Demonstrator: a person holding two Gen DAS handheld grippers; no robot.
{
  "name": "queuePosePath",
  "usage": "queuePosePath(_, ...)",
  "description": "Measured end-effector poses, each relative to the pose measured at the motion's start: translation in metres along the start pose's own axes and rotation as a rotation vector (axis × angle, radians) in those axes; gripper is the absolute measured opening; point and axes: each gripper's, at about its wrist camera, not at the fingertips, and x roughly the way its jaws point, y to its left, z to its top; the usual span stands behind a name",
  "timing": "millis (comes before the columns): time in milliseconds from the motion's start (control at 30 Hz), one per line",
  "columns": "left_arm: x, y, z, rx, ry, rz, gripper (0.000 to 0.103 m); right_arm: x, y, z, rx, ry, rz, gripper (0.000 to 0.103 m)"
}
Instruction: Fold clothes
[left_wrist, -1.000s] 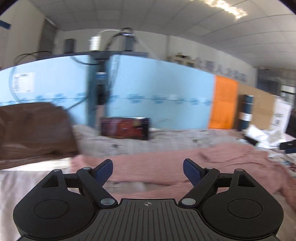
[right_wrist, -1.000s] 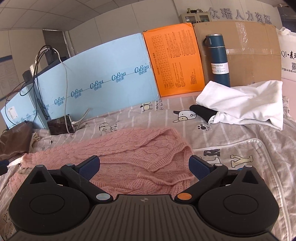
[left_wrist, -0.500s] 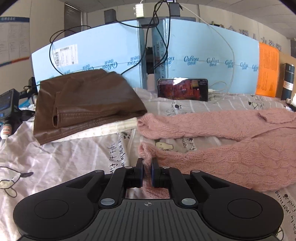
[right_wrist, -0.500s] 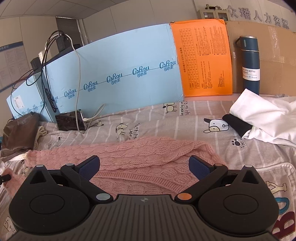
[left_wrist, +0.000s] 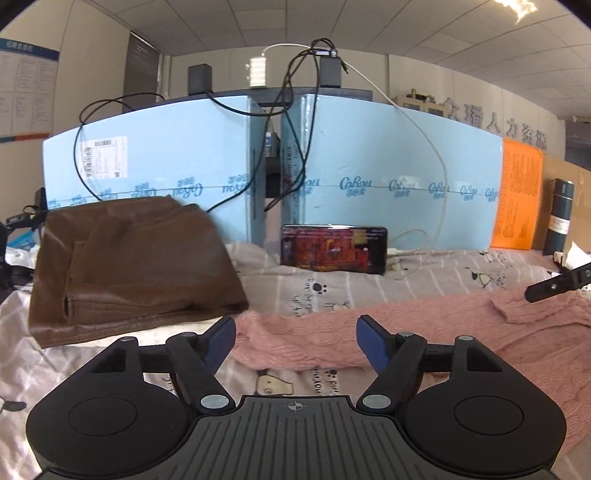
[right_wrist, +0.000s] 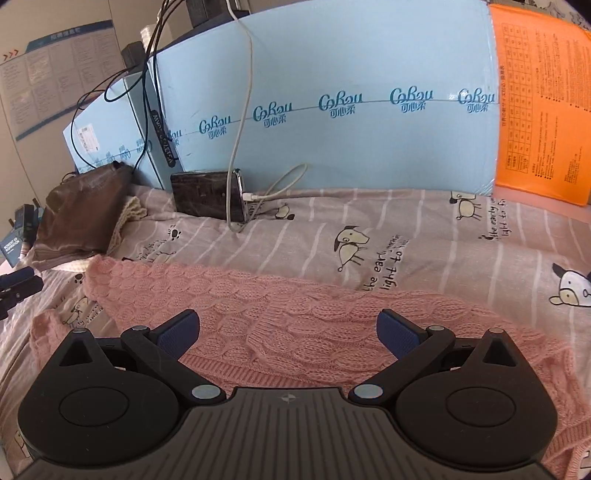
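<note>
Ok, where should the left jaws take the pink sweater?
Probably the sleeve end of the pink sweater, just ahead of the open left gripper. It lies flat and free on the bedsheet, so come in low from the near side and pinch its edge.

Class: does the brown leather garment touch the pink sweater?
Cannot tell. In the left wrist view, the brown leather garment meets the pink sweater edge; no gap or contact shows plainly.
</note>
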Motion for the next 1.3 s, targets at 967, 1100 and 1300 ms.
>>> queuePosePath(967,0.009,-0.021,0.017,-0.024,-0.073,-0.075,0.088,-0.04,-0.016,-0.015,0.051,-0.239,0.18,0.103)
queuePosePath(1100,-0.007,-0.069,0.008,0.013,-0.049,-0.514,0.088,-0.09,-0.022,-0.025,0.064,-0.396,0.257,0.103)
queuePosePath(1300,-0.012,-0.134,-0.022,0.056,0.129,-0.933,0.088,-0.153,-0.037,-0.074,0.171,-0.565,0.275,0.103)
